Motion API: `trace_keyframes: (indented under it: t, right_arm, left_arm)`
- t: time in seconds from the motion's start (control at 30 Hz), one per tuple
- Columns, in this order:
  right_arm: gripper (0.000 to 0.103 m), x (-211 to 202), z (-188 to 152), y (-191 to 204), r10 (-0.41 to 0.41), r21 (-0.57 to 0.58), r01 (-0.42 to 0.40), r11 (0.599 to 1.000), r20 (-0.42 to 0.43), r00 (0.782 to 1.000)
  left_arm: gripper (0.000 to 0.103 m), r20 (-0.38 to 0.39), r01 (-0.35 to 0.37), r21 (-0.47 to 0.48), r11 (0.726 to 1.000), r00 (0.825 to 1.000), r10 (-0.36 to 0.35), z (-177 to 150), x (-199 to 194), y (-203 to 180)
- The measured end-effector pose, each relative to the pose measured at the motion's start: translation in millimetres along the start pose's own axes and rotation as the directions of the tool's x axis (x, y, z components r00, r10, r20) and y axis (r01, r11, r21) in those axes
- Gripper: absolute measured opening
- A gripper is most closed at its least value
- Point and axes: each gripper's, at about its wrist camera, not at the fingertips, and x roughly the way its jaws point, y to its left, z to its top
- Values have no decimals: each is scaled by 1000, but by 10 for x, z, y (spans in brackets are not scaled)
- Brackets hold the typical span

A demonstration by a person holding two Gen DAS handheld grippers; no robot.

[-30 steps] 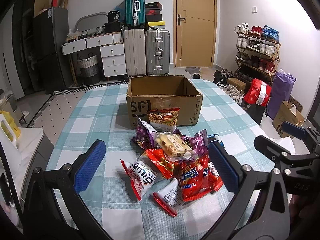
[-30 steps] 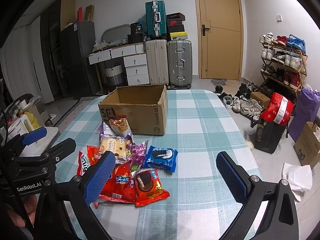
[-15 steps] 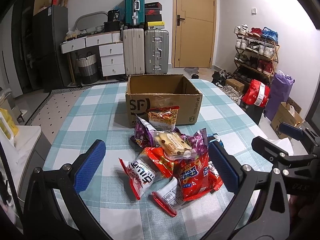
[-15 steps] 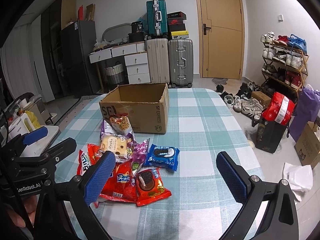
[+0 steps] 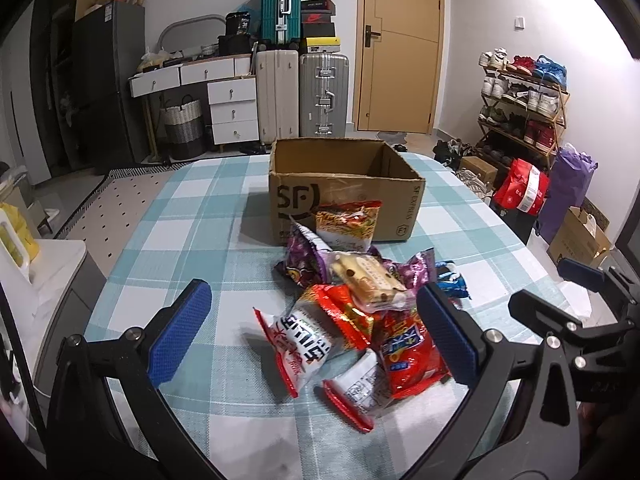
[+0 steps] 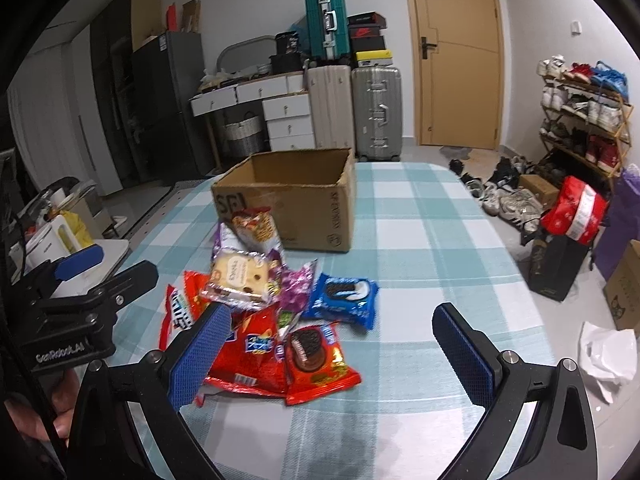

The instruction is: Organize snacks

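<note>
A heap of snack packets point(image 5: 360, 304) lies on the checked tablecloth in front of an open, empty cardboard box point(image 5: 344, 188). A white-and-red packet point(image 5: 300, 344) and a red one point(image 5: 412, 356) lie nearest. My left gripper point(image 5: 316, 336) is open, above the near side of the heap. In the right wrist view the heap point(image 6: 256, 300) includes a blue cookie packet point(image 6: 346, 296) and a red cookie packet point(image 6: 316, 364), with the box point(image 6: 288, 204) behind. My right gripper point(image 6: 336, 356) is open, above the red cookie packet. Both are empty.
The table point(image 5: 192, 232) has a teal-and-white cloth. The right gripper point(image 5: 580, 316) shows at the left view's right edge; the left gripper point(image 6: 80, 292) shows at the right view's left. Suitcases point(image 5: 304, 92), drawers and a shoe rack point(image 5: 524, 104) stand behind.
Both grippers have moved slightly forward toward the snack heap, which looks a little larger now. Jaws stayed open. No snack has moved.
</note>
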Motion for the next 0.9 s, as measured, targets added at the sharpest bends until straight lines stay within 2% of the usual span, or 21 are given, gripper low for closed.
trace_keyframes:
  t: [0.33, 0.9]
  right_arm:
    - [103, 375, -152, 74, 138, 18, -137, 990, -74, 988]
    - [102, 849, -266, 262, 252, -3, -255, 967, -145, 957]
  left_arm:
    - [102, -6, -24, -22, 999, 1000, 24, -75, 235, 231]
    - [102, -58, -22, -58, 998, 998, 19, -234, 682, 490]
